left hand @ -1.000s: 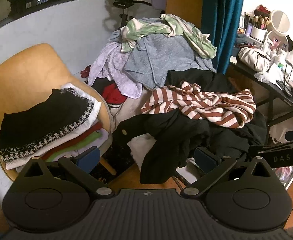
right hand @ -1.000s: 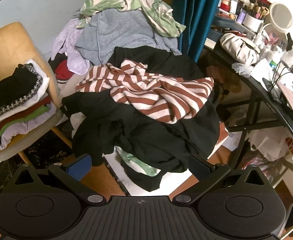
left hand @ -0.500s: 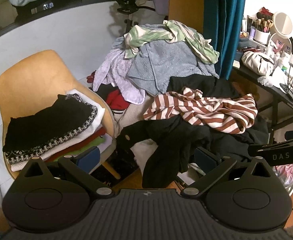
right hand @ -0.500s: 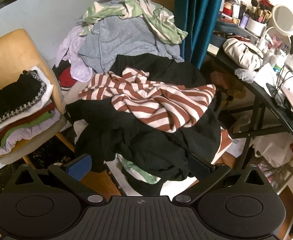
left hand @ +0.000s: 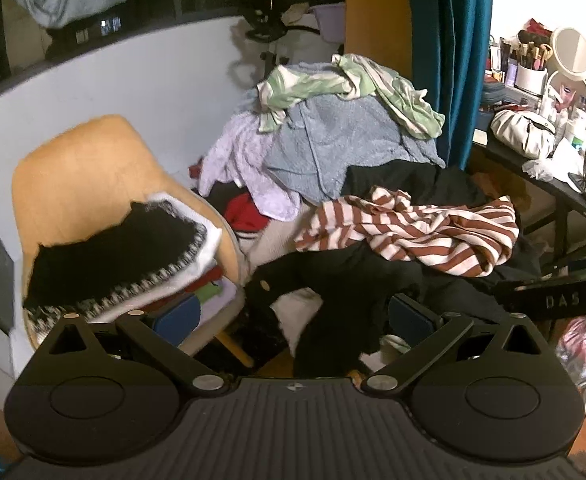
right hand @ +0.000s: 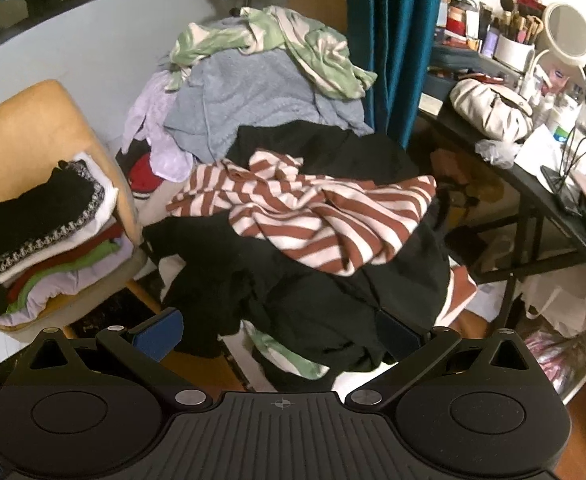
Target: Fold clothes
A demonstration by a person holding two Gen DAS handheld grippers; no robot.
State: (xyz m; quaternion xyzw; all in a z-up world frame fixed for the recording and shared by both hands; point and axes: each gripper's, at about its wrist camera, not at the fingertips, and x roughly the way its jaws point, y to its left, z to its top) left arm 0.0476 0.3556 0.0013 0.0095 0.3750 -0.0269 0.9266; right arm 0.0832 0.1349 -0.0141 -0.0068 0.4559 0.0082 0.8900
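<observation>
In the left wrist view the left gripper (left hand: 293, 314) has its fingers (left hand: 177, 314) spread wide with nothing between them, held back from a heap of unfolded clothes. A striped top (left hand: 413, 228), brown and white, lies crumpled on top of a black garment (left hand: 333, 280) that spills down toward the floor. Behind them sit a grey-blue knit (left hand: 333, 140), a lilac piece (left hand: 245, 160) to its left and a green-and-white shirt (left hand: 333, 84) on the very top. On the left a yellow chair (left hand: 81, 168) carries a folded stack (left hand: 125, 256) with a black item uppermost. A dark tabletop (left hand: 553, 176) with a round mirror (left hand: 571, 50) and a pale bag (left hand: 521, 132) stands at the right, beside a teal curtain (left hand: 449, 60). In the right wrist view the right gripper (right hand: 279, 334) also has its fingers (right hand: 161, 332) wide apart and empty, just short of the black garment (right hand: 293, 288). The striped top (right hand: 313, 216) lies across the middle of the heap, the grey-blue knit (right hand: 253, 100) and green-and-white shirt (right hand: 273, 40) behind it, the folded stack (right hand: 45, 240) on the chair (right hand: 33, 132) at left, and the tabletop (right hand: 533, 184) at right
</observation>
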